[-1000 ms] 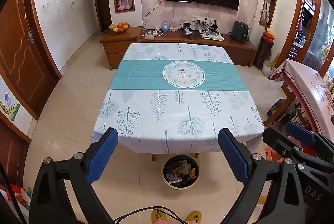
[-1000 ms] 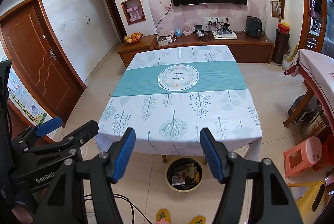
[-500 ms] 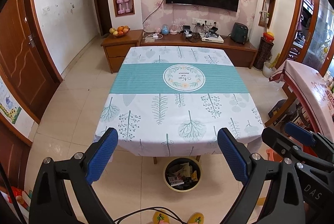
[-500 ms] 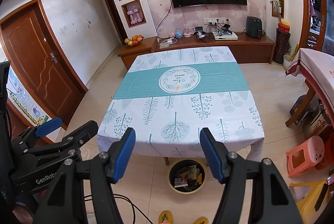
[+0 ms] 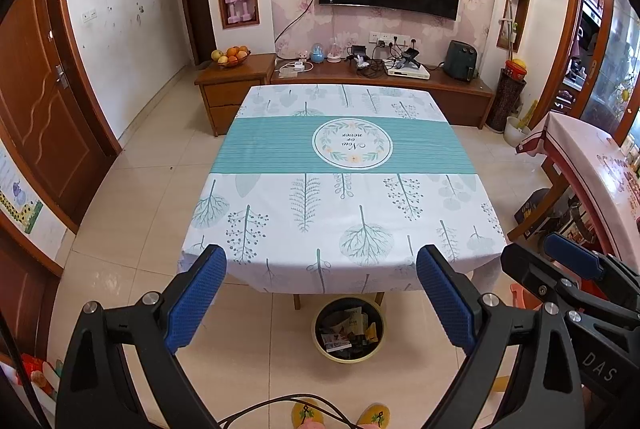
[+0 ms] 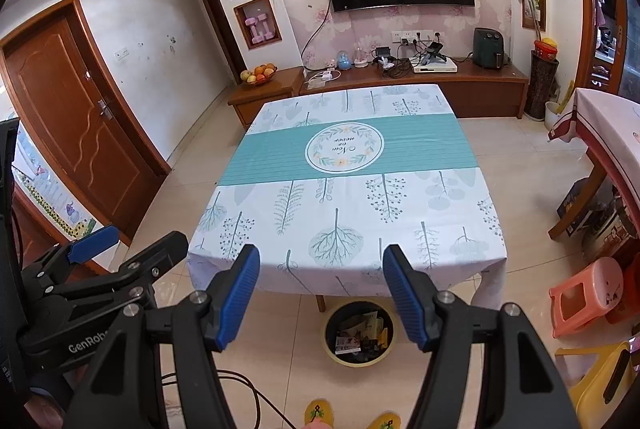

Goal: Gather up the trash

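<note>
1. Beige floor tiles (image 5: 120,213) lie under both views; the left hand-held gripper (image 5: 320,293) and the right hand-held gripper (image 6: 320,293) hang with jaws apart, empty.
2. Between them, the round yellow-rimmed bin (image 5: 348,329) at the worktop's near edge already holds wrappers.
3. Beyond, the leaf-print clothed worktop (image 6: 348,197) shows no litter, so collecting looks finished.
</note>
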The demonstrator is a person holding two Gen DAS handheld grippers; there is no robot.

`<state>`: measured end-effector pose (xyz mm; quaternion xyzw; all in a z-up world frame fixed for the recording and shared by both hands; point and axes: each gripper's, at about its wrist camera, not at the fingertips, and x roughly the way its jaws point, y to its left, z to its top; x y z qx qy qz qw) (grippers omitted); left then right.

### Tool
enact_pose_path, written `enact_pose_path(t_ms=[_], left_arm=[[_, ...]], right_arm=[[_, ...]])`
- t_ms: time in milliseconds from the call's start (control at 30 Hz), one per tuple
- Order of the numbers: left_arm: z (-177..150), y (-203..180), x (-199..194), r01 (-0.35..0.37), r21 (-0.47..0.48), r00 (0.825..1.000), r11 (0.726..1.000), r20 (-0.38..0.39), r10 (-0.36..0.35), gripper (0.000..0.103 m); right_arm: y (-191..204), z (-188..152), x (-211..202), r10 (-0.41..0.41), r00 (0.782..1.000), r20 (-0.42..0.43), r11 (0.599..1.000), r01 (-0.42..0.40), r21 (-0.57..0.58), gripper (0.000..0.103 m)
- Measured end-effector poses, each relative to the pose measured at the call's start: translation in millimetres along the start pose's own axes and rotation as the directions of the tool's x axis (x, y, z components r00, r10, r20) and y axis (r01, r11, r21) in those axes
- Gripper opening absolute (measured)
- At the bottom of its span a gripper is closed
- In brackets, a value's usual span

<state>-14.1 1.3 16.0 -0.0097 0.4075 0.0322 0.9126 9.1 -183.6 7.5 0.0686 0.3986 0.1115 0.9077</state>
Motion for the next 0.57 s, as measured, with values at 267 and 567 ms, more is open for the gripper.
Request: enact_pose_path(t_ms=[267,567], left_arm=[[-0.2,0.9,0.3,0.002,0.001,1.000,1.000,-0.001,-0.002,0.094],[-0.3,-2.5,0.8,0.001,-0.009,1.000,1.000,-0.008,-0.001,0.094]], right_arm=[[0.9,-3.4,3.4,0.006,1.000,-0.001,1.000,-0.006,-0.002,0.064],[0.4,-8.1,3.7,0.014,1.000,-0.002,1.000,-0.014,-0.005,0.064]])
